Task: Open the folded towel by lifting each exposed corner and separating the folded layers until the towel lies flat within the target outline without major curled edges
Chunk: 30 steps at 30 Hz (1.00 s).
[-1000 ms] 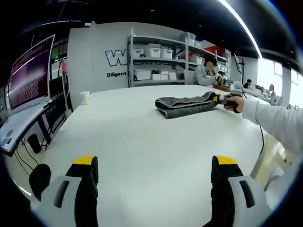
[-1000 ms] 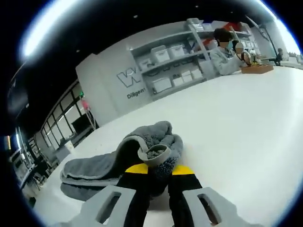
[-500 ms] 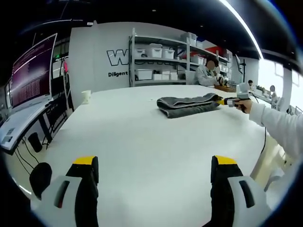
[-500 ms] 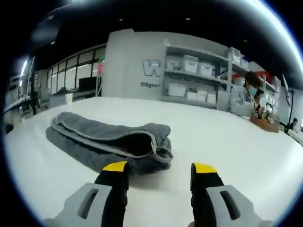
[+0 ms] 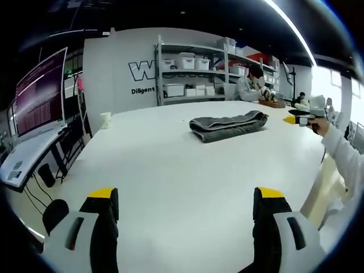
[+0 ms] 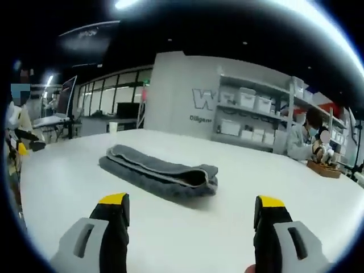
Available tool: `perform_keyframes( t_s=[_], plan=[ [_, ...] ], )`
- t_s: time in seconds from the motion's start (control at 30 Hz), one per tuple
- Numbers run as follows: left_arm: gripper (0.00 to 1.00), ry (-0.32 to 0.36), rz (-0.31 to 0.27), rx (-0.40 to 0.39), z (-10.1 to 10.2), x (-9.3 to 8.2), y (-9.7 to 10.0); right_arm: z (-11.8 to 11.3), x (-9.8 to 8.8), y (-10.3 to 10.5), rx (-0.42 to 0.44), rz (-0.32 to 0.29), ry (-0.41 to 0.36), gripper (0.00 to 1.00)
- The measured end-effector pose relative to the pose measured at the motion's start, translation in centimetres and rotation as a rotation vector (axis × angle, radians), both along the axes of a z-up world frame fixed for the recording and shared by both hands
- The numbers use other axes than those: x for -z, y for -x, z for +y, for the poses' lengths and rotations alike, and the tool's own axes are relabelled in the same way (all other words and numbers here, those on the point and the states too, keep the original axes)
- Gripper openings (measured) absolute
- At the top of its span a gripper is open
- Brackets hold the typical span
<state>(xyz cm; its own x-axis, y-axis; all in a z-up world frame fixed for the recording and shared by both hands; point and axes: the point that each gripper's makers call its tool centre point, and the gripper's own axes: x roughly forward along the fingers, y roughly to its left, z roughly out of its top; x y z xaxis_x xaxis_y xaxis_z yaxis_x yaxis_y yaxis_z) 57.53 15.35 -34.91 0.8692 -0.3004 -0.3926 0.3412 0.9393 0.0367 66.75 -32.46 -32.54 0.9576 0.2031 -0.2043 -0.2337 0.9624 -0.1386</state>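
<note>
The grey towel [image 6: 161, 173] lies folded into a long, narrow bundle on the white table [image 5: 170, 170], well out from both of my grippers. In the right gripper view its long axis runs from upper left to lower right, with the open, layered end [image 6: 202, 177] pointing right. In the left gripper view the towel [image 5: 227, 125] sits far across the table, its length running left to right.

My right gripper [image 6: 191, 206] has its yellow-tipped jaws spread wide, holding nothing, short of the towel. My left gripper [image 5: 185, 200] is likewise spread wide and empty above bare tabletop. Beyond stand shelves [image 5: 193, 71] with bins.
</note>
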Motion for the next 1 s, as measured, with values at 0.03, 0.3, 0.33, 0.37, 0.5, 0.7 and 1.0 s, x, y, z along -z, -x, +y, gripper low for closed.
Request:
perform_keyframes(
  t_s=[0.03,0.3,0.33,0.37,0.5,0.7,1.0],
  plan=[
    [0.98,-0.005,-0.001,0.002,-0.2,-0.1,0.0,0.2,-0.2,0.7,0.005,0.009,0.007,0.99],
    [0.98,-0.019,0.012,0.051,-2.7,0.0,-0.3,3.0,-2.5,4.7,-0.032,-0.047,-0.037,0.99],
    [0.98,-0.020,0.012,0.054,-3.0,0.0,-0.4,3.0,-2.6,5.2,-0.030,-0.042,-0.040,0.99],
    [0.98,-0.023,0.013,0.056,-3.2,0.0,-0.4,3.1,-2.7,5.6,-0.025,-0.043,-0.044,0.99],
    [0.98,-0.044,0.032,0.064,-3.9,0.4,-0.6,1.5,-1.7,7.2,0.062,-0.008,0.002,0.99],
    [0.98,-0.055,0.040,0.095,-5.2,0.4,-0.7,1.9,-1.0,8.2,0.021,0.018,-0.021,0.99],
    [0.98,-0.043,0.062,0.133,-7.2,0.7,-0.7,2.8,-1.4,8.9,-0.009,0.017,0.003,0.99]
  ],
)
